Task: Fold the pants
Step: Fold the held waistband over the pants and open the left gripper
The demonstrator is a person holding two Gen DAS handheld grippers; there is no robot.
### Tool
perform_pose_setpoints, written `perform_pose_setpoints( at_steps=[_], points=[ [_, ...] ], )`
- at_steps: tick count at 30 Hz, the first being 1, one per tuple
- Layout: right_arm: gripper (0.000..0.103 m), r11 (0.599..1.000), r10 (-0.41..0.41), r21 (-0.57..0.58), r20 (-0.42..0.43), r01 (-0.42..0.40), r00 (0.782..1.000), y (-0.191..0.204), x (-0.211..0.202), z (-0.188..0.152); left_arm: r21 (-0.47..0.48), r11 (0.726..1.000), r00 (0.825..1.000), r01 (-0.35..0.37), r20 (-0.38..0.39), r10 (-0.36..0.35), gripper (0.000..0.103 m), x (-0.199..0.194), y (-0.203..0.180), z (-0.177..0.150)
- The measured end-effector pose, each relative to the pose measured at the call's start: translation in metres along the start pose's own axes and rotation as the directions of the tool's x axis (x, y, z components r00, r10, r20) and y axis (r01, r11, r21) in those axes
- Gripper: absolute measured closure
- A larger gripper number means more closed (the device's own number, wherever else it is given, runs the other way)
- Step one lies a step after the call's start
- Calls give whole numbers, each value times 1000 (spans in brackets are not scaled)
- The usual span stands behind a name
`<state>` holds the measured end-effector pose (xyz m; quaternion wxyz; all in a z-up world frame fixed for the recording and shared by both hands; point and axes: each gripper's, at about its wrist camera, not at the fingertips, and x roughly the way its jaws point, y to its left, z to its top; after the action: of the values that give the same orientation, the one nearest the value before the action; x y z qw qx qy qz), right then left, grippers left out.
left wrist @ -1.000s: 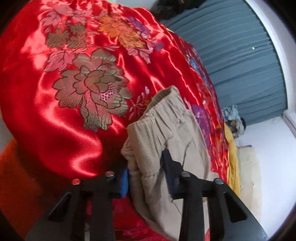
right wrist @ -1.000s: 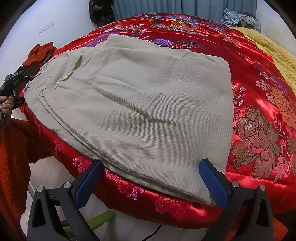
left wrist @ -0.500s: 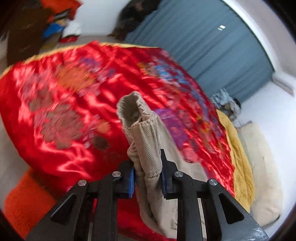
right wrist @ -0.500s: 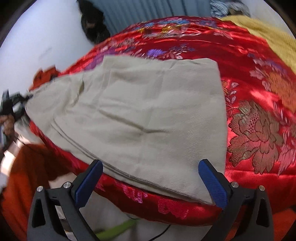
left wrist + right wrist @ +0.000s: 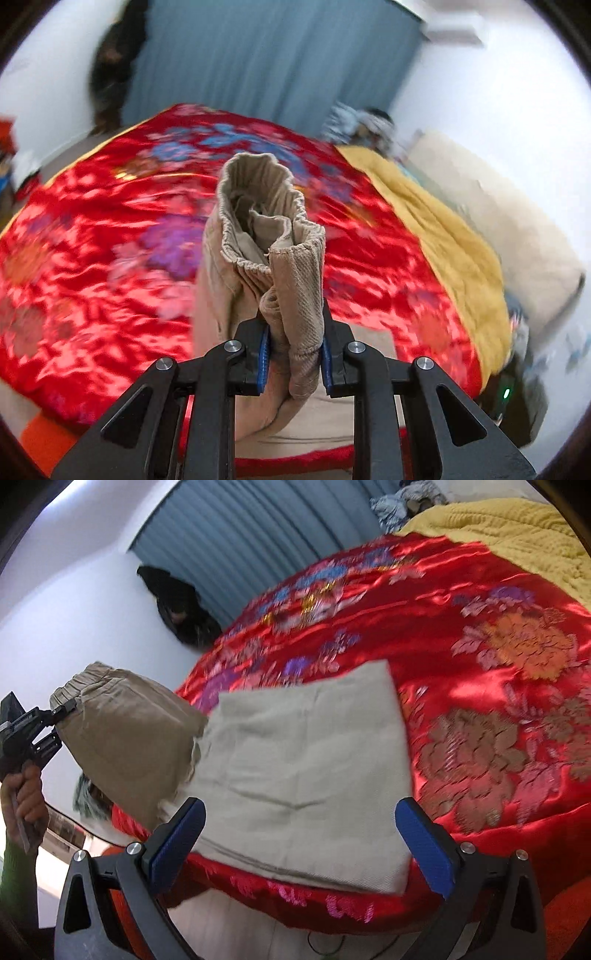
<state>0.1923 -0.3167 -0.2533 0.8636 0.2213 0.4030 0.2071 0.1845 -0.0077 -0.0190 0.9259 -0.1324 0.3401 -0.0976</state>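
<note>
The beige corduroy pants [image 5: 303, 760] lie folded on the red floral bedspread [image 5: 461, 635] near its front edge. My left gripper [image 5: 293, 350] is shut on the elastic waistband end [image 5: 269, 221] and holds it raised above the bed. In the right wrist view the left gripper [image 5: 55, 716] shows at far left with the lifted waist part [image 5: 125, 734] hanging from it. My right gripper [image 5: 303, 845] is open and empty, its blue pads either side of the pants' near edge, just off the bed.
A yellow blanket [image 5: 443, 236] and a cream pillow [image 5: 498, 221] lie at the bed's right side. Blue curtains [image 5: 266, 55] hang behind. A dark bag [image 5: 177, 609] sits by the wall. Crumpled clothes [image 5: 402, 498] lie at the bed's far corner.
My left gripper closed on the waistband and lifted it up off the bed, swinging toward the bed's middle. The flat part of the pants looks shorter. My right gripper stayed open.
</note>
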Motion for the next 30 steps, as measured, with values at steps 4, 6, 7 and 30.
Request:
perform_pose_setpoints(
  at_steps=[4,6,7,30],
  points=[
    [1,997,-22,71,29,20,999,-17,-7,4,108,994,998,26,-66,-18,83,41,-54,-28],
    [1,995,-33,101,37,29,999,-24,-8,6,165,986,994,29,-112,-10,83,65,-78,-50],
    [1,993,-40,116,45,34,998,-28,-9,7,200,980,990,26,-139,2,83,79,-89,-65],
    [1,952,-117,297,155,66,981,-82,-38,10,458,873,964,170,-262,-50,27,48,-130,-154]
  ],
)
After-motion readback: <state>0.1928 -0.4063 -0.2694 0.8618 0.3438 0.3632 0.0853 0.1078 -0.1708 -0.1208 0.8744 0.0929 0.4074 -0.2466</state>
